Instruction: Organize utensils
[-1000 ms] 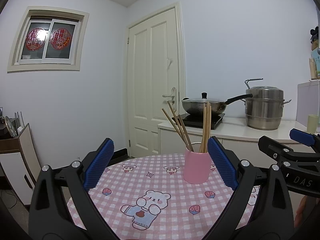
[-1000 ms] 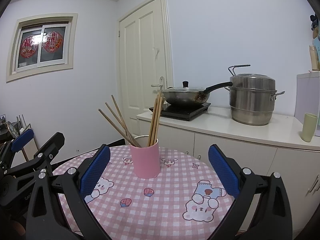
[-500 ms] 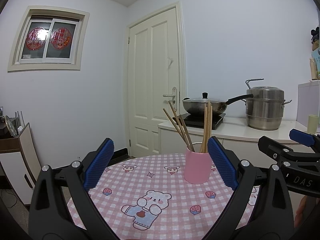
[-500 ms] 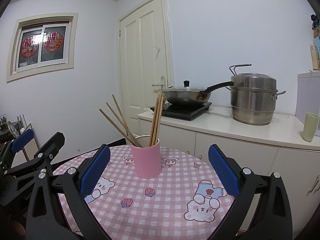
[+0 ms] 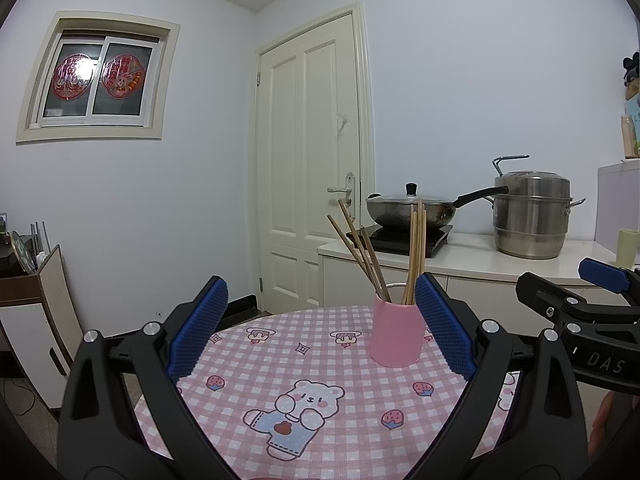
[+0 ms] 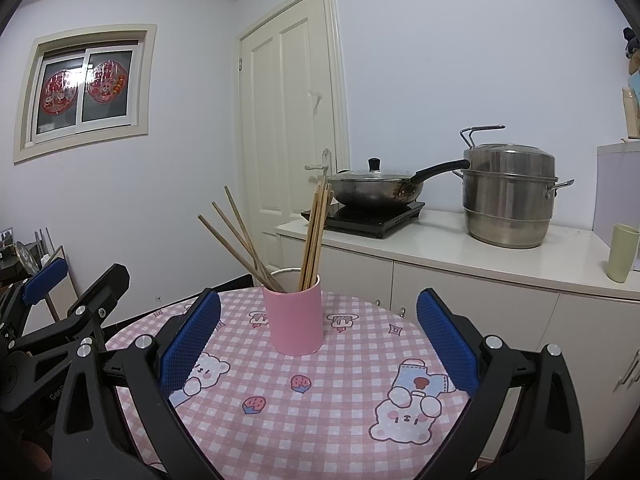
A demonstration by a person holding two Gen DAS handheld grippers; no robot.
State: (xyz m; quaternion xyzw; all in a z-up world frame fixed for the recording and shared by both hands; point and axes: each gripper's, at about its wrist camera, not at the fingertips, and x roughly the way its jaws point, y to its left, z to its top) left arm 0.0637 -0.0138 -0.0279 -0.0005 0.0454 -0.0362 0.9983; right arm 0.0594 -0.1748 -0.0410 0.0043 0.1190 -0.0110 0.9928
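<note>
Layout. A cup (image 6: 296, 318) stands on the round table (image 6: 328, 412) at frame centre, holding chopsticks (image 6: 314, 236). Behind it, right of centre, a counter (image 6: 460, 248) bears a wok (image 6: 374, 190) and, further right, a steamer pot (image 6: 506, 196). A window (image 6: 86, 88) sits upper left.

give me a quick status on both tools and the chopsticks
Left tool open, empty. Right tool open, empty. Chopsticks standing in pink cup on the table. Nothing in the way.

Our pink cup (image 6: 296, 319) and our chopsticks (image 6: 312, 240)

We see the cup standing up on the checked table (image 6: 320, 420). Our wooden sticks lean inside it, some left, some nearly straight.
</note>
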